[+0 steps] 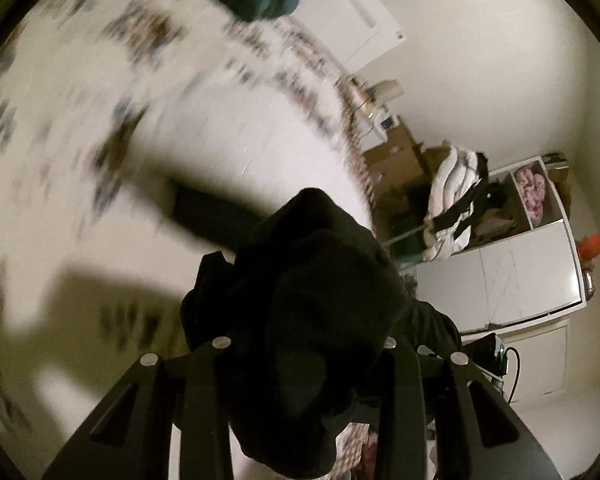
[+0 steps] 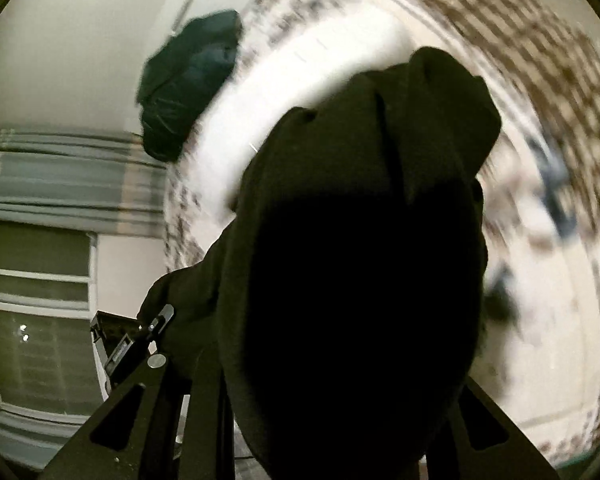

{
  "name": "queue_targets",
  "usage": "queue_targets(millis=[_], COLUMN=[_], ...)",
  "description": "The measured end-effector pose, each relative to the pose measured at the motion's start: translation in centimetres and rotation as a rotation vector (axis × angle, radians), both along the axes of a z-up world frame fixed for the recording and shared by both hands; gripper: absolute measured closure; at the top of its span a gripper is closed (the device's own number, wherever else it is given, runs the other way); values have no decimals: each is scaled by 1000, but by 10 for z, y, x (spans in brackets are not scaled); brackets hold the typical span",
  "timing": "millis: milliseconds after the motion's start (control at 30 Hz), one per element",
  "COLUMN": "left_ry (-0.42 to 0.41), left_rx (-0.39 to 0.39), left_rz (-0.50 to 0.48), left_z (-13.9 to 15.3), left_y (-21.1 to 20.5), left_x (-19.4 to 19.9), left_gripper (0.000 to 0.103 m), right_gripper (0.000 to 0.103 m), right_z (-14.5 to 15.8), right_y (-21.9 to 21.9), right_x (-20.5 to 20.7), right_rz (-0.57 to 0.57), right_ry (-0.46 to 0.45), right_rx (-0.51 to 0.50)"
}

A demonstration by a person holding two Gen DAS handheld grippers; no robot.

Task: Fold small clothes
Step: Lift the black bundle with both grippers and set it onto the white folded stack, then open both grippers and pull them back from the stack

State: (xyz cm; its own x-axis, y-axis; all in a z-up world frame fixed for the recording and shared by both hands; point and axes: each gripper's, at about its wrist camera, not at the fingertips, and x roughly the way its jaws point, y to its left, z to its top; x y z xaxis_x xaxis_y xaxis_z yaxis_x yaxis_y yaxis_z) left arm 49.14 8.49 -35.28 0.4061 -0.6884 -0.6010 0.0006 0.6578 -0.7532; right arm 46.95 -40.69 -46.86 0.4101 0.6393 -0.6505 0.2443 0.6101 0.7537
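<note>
Both grippers clamp one black garment [image 1: 312, 280] lifted above the patterned bedspread [image 1: 80, 92]; left gripper [image 1: 304, 344] and right gripper [image 2: 340, 360] narrow on bunched cloth; its span runs between them.

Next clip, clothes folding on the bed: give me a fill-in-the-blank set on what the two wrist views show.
1. The garment bunched in the left hand-held gripper is ____ in colour.
2. The bed cover is white with a ____ border.
3. A dark ____ bundle lies at the bed's far edge.
4. In the right wrist view, the right hand-held gripper is shut on the ____.

Missing words: black; patterned; teal; garment
</note>
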Motion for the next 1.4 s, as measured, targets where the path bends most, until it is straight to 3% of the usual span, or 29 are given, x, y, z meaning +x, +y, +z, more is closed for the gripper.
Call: queue_targets(millis=[167, 300, 467, 533, 600, 633, 700, 733, 800, 867, 967, 1167, 1400], left_ry=[-39, 2, 106, 94, 54, 36, -1, -24, -87, -95, -117, -144, -205], left_rx=[25, 95, 195, 229, 276, 320, 418, 462, 531, 609, 719, 774, 801], left_rz=[-5, -10, -20, -24, -31, -38, -43, -43, -32, -12, 10, 30, 43], left_z=[33, 5, -48, -49, -38, -31, -18, -11, 7, 19, 35, 75, 136], left_y=[2, 8, 9, 7, 0, -5, -14, -20, -32, -43, -57, -73, -86], left_x=[121, 195, 228, 226, 218, 215, 209, 203, 185, 168, 146, 88, 16], left_gripper=[73, 71, 61, 60, 59, 53, 37, 27, 25, 9, 8, 8, 8], right_gripper=[79, 79, 76, 63, 38, 32, 7, 4, 2, 0, 0, 0, 0], right_z=[29, 8, -38, -49, -42, -37, -19, -11, 10, 32, 64, 134, 206], right_y=[2, 12, 19, 19, 23, 24, 33, 36, 45, 57, 69, 95, 112], right_x=[115, 209, 272, 278, 271, 270, 261, 256, 242, 223, 196, 127, 46], right_rz=[-17, -3, 48, 44, 42, 49, 57, 51, 18, -18, -61, -114, -116], right_ry=[-60, -27, 75, 107, 101, 95, 68, 50, 31, 0, -45, -113, -176], right_rx=[5, -13, -142, -173, -252, -304, -482, -555, -689, -795, -898, -995, -991])
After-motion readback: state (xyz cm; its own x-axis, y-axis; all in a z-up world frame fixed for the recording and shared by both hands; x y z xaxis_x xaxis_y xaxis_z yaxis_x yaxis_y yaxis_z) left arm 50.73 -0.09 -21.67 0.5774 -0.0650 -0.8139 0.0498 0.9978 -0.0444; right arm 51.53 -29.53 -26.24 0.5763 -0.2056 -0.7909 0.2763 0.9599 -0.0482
